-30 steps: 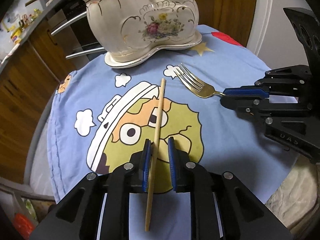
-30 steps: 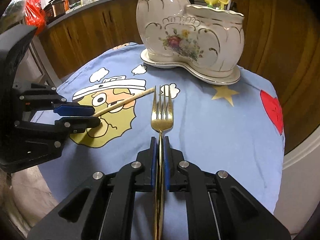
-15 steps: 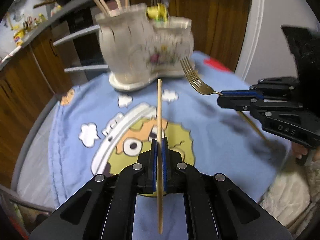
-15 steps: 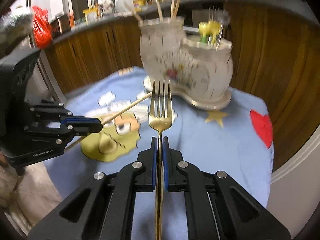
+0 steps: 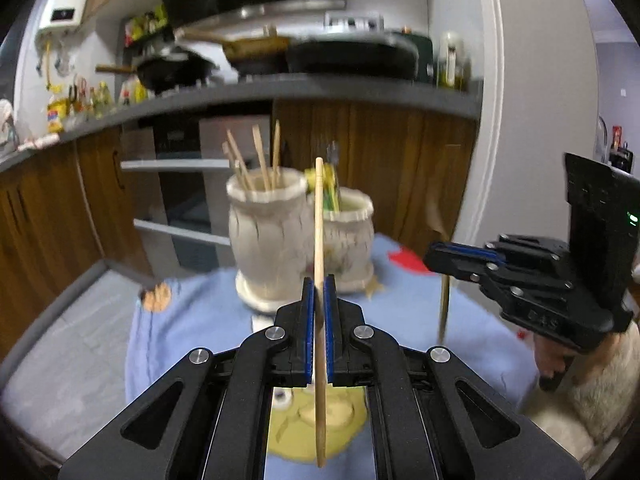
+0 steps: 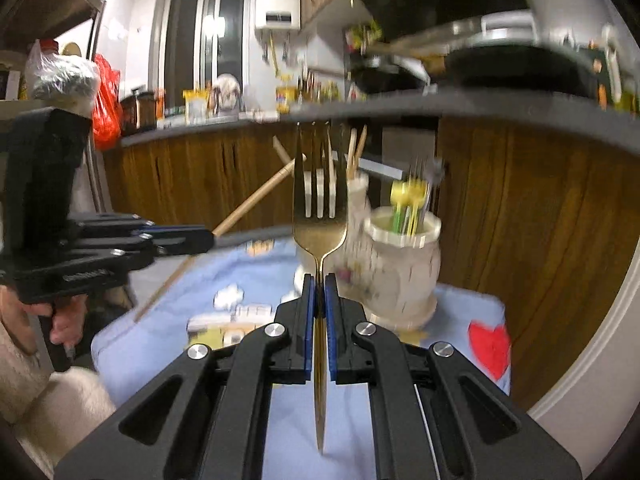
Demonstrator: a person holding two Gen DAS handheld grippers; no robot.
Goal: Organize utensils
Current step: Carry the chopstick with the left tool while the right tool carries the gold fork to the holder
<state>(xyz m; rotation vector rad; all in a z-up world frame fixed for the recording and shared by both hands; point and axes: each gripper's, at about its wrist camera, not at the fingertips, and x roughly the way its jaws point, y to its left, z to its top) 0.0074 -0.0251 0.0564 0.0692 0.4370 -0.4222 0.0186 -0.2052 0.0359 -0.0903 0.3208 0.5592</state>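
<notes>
Wooden chopstick (image 5: 319, 220) clamped upright, L gripper (image 5: 319, 292) raised.

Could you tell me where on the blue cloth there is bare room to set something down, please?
The blue cloth is free in front of the ceramic holder, out to the red heart, and along its left edge by the grey surface. It is crowded at the holder, whose two pots already bristle with chopsticks and forks.

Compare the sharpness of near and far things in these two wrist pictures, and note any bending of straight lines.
Left wrist view: gripper and chopstick sharp, holder smeared. Right wrist view: fork fairly crisp, holder blurred, counter edge bowed by the fisheye.
</notes>
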